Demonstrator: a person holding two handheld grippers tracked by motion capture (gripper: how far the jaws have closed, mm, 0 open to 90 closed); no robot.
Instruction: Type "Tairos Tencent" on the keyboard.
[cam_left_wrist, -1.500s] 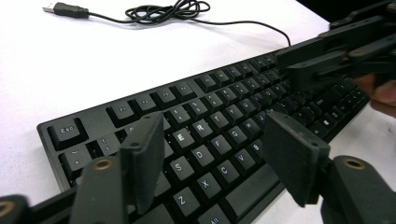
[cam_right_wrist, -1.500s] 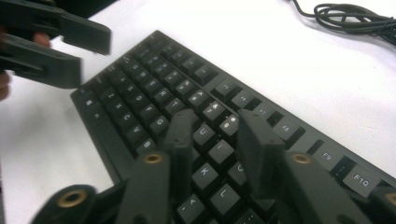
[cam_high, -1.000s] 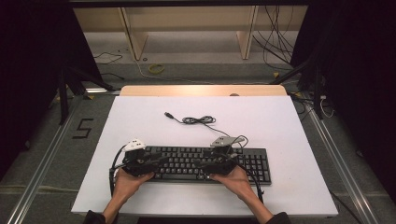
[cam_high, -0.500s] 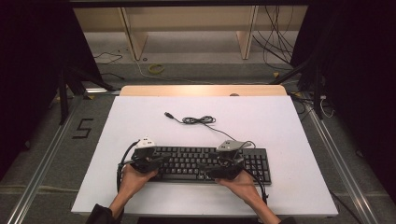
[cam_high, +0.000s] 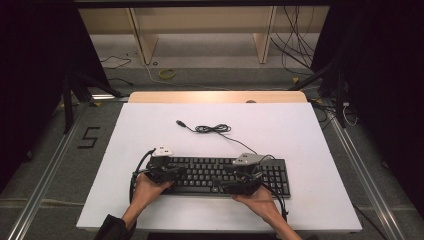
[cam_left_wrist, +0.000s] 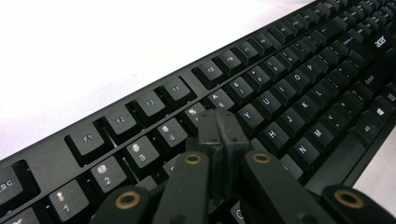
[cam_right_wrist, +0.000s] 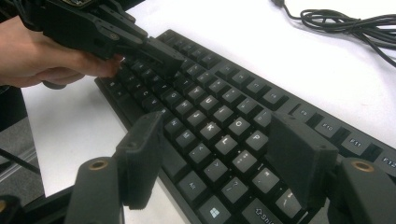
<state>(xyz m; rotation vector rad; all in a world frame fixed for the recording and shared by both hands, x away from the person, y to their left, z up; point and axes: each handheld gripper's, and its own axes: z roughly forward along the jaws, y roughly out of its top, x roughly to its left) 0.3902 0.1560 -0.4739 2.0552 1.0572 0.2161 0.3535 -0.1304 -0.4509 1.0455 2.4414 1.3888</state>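
While both hands work over the keyboard (cam_high: 220, 175), which lies flat at the near middle of the white table (cam_high: 310, 130), the job appears to be key-pressing with the gripper tips. Left gripper (cam_left_wrist: 218, 128): jaws pressed together with nothing between them, forming a single blunt tip; they have just been closing. That tip sits over the upper letter rows at the left part of the board, close to the 5, 6 and T keys; contact with a key cannot be confirmed. Right gripper (cam_right_wrist: 219, 163): jaws spread wide, holding nothing, hanging above the right-hand letter keys near K, L and P, clear of them. From the high view, the left gripper (cam_high: 167, 172) and right gripper (cam_high: 245, 182) each stand over their own half of the board. The keyboard's cable (cam_high: 215, 129) lies coiled and unplugged on the far side.

Assessment: the left tool looks ready to strike or is at a key; the right is not yet set for pressing. No screen or output is visible, so how much typing is completed cannot be judged.
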